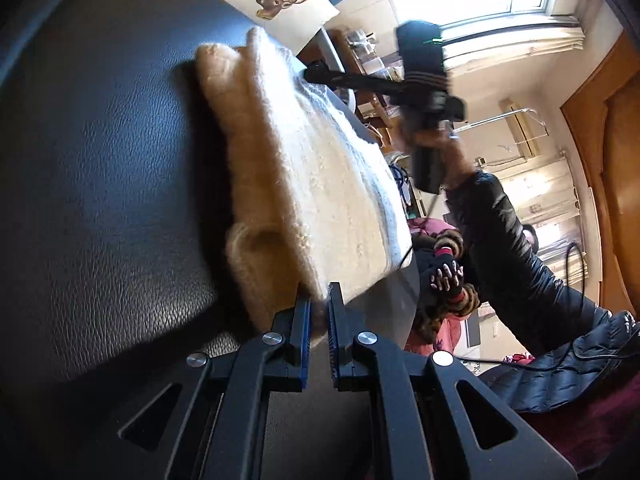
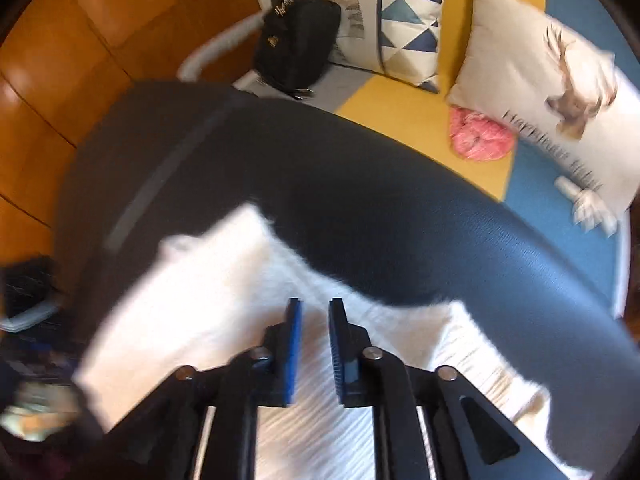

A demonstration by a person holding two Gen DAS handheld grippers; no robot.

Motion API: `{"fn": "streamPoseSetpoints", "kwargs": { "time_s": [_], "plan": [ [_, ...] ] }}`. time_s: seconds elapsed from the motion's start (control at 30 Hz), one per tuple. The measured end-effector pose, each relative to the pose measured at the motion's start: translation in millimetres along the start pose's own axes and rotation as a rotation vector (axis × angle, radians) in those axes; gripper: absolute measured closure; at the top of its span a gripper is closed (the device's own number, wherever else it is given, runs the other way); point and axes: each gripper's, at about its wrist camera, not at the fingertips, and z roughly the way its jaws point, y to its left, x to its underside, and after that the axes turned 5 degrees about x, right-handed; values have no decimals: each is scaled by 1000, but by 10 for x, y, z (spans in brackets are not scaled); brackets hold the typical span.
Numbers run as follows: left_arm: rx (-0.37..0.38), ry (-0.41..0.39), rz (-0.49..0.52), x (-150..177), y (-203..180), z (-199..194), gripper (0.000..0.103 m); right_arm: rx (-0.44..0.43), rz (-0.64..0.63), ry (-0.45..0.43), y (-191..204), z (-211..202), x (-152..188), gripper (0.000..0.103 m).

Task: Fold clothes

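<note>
A fuzzy cream sweater [image 1: 304,160] lies folded on the black leather table [image 1: 100,160]. My left gripper [image 1: 319,300] is shut on the sweater's near corner, with the pile pinched between its blue pads. In the left wrist view my right gripper [image 1: 316,74] hovers over the sweater's far end, held by a hand in a black padded sleeve [image 1: 512,248]. The blurred right wrist view shows the right gripper [image 2: 315,304] open just above the white sweater [image 2: 192,292], with a gap between its pads and nothing in it.
Beyond the table [image 2: 360,200] a yellow and blue sofa holds a deer cushion [image 2: 560,92], a triangle-patterned cushion [image 2: 400,20], a black handbag [image 2: 296,44] and a pink bundle [image 2: 478,136]. Wooden floor [image 2: 60,60] lies to the left. A gloved hand [image 1: 444,276] shows below the table's edge.
</note>
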Motion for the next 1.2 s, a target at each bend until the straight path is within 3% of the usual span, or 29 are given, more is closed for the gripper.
{"fn": "streamPoseSetpoints", "kwargs": {
  "time_s": [0.2,0.37,0.47,0.5,0.53,0.6,0.73,0.83,0.9,1.03,1.13,1.17,1.2],
  "plan": [
    [2,-1,-10,26,36,4,96,104,19,121,-346,-274,203,79],
    [-14,2,-20,-12,56,-3,96,228,2,168,-415,-169,359,77],
    [-32,7,-31,-16,65,3,96,249,-15,185,-387,-96,398,76],
    [-35,9,-36,-16,73,0,96,262,-28,170,-345,-123,416,77],
    [-36,10,-40,-17,79,-10,95,275,-41,155,-304,-151,434,88],
    [-45,13,-45,-20,88,-18,95,281,-56,132,-209,-218,459,97],
    [-53,16,-51,-26,89,-4,94,325,-89,82,-65,-306,456,98],
    [-50,6,-52,-20,85,-9,94,348,-50,-14,-60,-523,376,98],
    [-49,3,-47,-11,76,-5,94,354,-25,-57,-101,-611,299,103],
    [-66,-11,-64,-13,124,-1,94,358,23,-21,-222,-394,305,103],
    [-53,-18,-74,3,139,-12,94,304,67,-30,-264,-276,372,102],
    [-54,-17,-70,9,134,-16,94,255,82,-46,-229,-336,395,100],
    [-53,-14,-70,13,136,-18,94,204,93,-60,-192,-391,413,90]
  ]
}}
